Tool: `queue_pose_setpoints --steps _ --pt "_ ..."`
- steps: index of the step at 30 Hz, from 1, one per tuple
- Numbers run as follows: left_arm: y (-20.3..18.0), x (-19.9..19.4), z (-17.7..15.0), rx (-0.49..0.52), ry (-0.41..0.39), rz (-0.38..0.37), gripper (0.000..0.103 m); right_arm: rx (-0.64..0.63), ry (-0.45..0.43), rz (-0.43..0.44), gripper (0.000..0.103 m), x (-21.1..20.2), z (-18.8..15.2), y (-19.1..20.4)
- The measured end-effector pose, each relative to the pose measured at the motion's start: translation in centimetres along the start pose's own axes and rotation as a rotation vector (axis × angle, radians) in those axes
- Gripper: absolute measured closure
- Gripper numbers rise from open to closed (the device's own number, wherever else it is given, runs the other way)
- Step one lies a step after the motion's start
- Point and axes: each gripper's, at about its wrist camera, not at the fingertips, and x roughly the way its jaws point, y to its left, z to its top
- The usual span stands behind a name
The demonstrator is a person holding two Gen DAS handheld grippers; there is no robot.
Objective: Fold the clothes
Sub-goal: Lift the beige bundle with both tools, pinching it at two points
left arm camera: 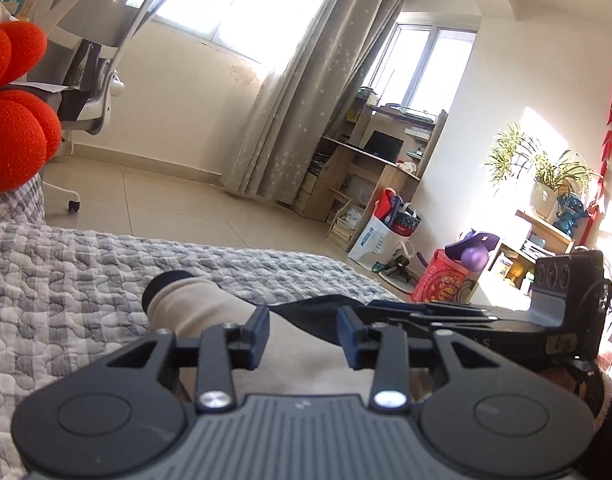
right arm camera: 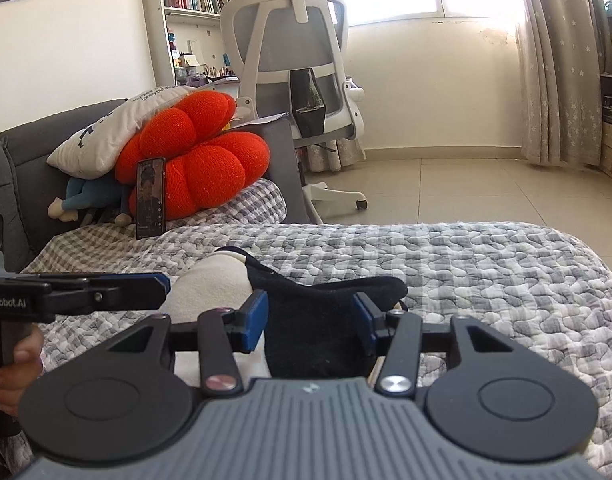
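Note:
A beige garment [left arm camera: 210, 300] with a black cuff [left arm camera: 166, 280] lies on the grey quilted bed cover [left arm camera: 66, 280]. My left gripper [left arm camera: 304, 336] stands open just over it, pads clear of the cloth. To its right, my right gripper [left arm camera: 376, 308] reaches in from the side, and a flap of the garment's black part [left arm camera: 310, 312] tents up to its tips. In the right wrist view this black part [right arm camera: 318, 304] fills the gap between the pads of my right gripper [right arm camera: 310, 320], which is shut on it. The beige part [right arm camera: 214, 284] lies to the left, beside my left gripper [right arm camera: 164, 280].
A red cushion [right arm camera: 198, 160], a white pillow [right arm camera: 114, 128] and a propped phone [right arm camera: 150, 198] sit at the head of the bed. An office chair [right arm camera: 298, 60] stands on the tiled floor beyond. A person's hand [right arm camera: 14, 364] holds the left gripper's handle. Bags [left arm camera: 386, 232] and shelves stand by the wall.

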Motion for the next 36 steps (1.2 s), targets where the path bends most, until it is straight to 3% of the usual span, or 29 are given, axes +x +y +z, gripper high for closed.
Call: queue_pose_setpoints --steps 6,11,14,17,22,27,36 --pt "1.2 2.2 -0.5 0.013 0.045 0.057 0.066 -0.046 0.016 -0.013 0.052 1.0 -0.6 0.3" --pt "0.9 2.7 -2.4 0.091 0.073 0.090 0.067 -0.040 0.039 -0.023 0.053 1.6 -2.1 -0.4" --pt "0.5 2.7 -1.7 0.099 0.081 0.106 0.067 -0.028 0.038 -0.024 0.053 1.5 -2.0 -0.5" --pt "0.4 2.2 -0.9 0.078 0.086 0.113 0.064 -0.037 0.042 -0.028 0.052 1.2 -1.6 -0.1" --pt "0.3 0.8 0.0 0.049 0.091 0.148 0.042 -0.002 0.034 -0.007 0.042 0.0 -0.7 -0.4" --pt "1.1 0.5 0.1 -0.020 0.134 0.177 0.039 0.033 0.032 -0.030 0.031 -0.9 -0.5 -1.2" --pt "3.2 0.7 -0.6 -0.215 0.193 0.107 0.035 0.242 0.121 -0.004 0.027 -0.4 -1.5 -3.9"
